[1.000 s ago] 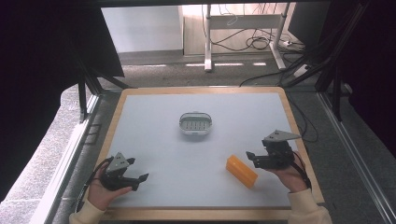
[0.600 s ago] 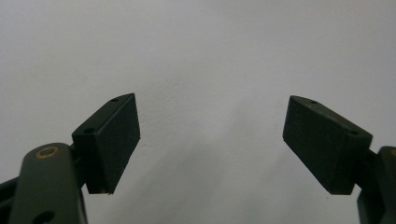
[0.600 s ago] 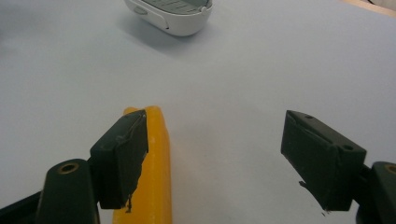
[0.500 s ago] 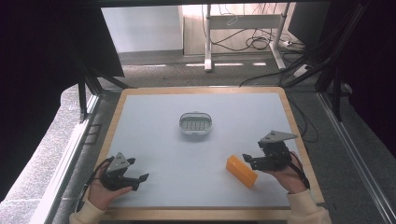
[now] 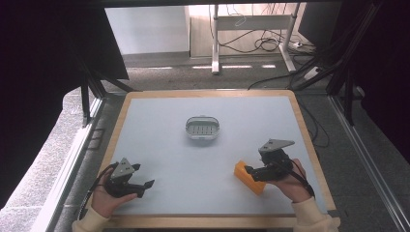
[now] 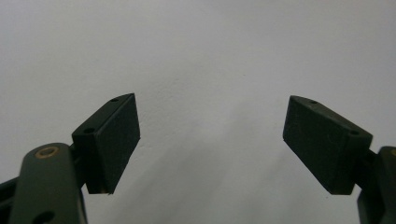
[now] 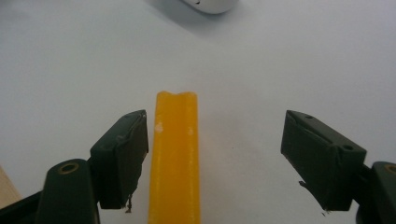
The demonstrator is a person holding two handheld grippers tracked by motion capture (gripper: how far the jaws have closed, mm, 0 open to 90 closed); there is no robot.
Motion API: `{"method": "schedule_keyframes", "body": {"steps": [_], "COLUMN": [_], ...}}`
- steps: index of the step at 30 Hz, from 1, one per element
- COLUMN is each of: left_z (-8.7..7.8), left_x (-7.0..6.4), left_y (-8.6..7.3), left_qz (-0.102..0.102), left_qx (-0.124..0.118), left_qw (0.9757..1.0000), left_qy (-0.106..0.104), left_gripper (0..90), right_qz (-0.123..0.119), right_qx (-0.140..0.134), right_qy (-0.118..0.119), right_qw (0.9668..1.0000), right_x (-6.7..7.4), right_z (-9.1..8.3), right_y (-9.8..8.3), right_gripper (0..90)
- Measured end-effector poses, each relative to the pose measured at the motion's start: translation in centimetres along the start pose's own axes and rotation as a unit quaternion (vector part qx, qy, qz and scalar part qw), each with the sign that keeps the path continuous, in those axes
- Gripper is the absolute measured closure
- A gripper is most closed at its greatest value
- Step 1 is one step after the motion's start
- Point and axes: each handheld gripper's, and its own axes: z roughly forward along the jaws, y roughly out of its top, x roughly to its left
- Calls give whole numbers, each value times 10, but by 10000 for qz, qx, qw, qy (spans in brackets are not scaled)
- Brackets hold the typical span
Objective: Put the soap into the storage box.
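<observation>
Fingers [image 7: 122,158] of the right gripper [image 5: 249,171] stand spread around the orange block [image 7: 176,154], gripping nothing; its long axis runs straight ahead between them, nearer one finger. Left gripper [image 5: 147,184] rests released on the bench [image 5: 159,130], well apart

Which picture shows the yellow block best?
The right gripper view: the long yellow-orange rectangular block lies close up between the open right tongs, nearer one pad. The high view shows it small, partly behind those tongs.
</observation>
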Motion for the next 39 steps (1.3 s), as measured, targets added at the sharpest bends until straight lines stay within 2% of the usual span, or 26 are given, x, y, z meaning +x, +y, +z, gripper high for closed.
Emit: {"method": "schedule_keyframes", "body": {"steps": [6, 13, 16, 25, 32, 37, 39], "left_z": [0, -1, 0, 1, 2, 2, 2], "left_x": [0, 0, 0, -1, -1, -1, -1], "left_y": [0, 0, 0, 0, 0, 0, 0], "left_qz": [18, 41, 62, 74, 78, 95, 68], "left_qx": [12, -7, 10, 37, 59, 65, 48], "left_qw": [10000, 10000, 10000, 10000, 9999, 9999, 10000], "left_qy": [-6, -21, -18, -40, -49, -43, -33], "left_gripper": [189, 188, 188, 187, 187, 187, 187], "right_qz": [-81, -181, -235, -360, -213, -94, -80], "right_qx": [245, 369, 502, 1089, 1384, 1534, 1569], "right_qy": [53, 109, 109, 137, 194, 172, 244], "right_qw": [9997, 9991, 9984, 9933, 9900, 9880, 9873], "right_x": [8, 14, 16, 18, 16, 16, 15], "right_z": [8, 12, 15, 32, 38, 40, 40], "right_y": [1, 2, 3, -3, -7, -6, -7], "right_gripper": [246, 261, 275, 313, 418, 557, 606]}}
